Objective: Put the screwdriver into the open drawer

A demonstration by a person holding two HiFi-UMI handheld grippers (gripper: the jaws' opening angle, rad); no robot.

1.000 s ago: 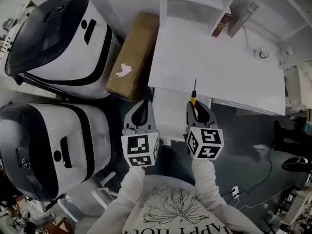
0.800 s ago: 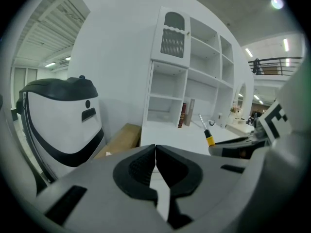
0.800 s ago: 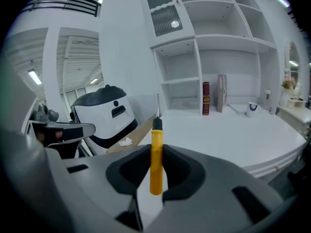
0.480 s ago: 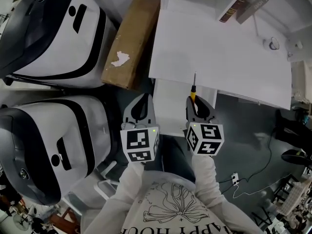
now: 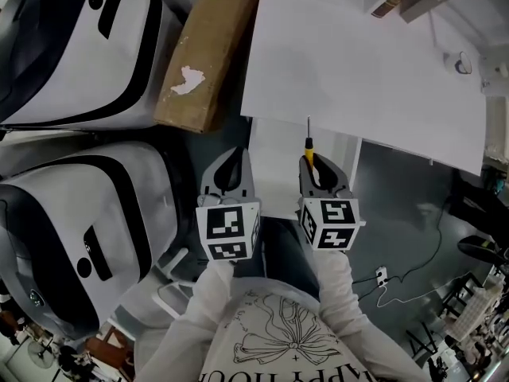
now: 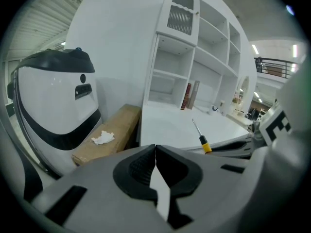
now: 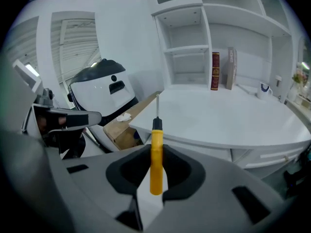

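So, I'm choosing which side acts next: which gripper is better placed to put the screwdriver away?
Right. The right gripper is shut on the screwdriver by its yellow handle, shaft pointing toward the desk; the left gripper is shut and empty beside it.

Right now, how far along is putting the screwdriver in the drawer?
Done: the right gripper grips the screwdriver by its yellow handle. In hand: it is carried, tip forward, at the edge of the white desk; the left gripper is shut and empty. Left: lowering it into what looks like the drawer below and letting go.
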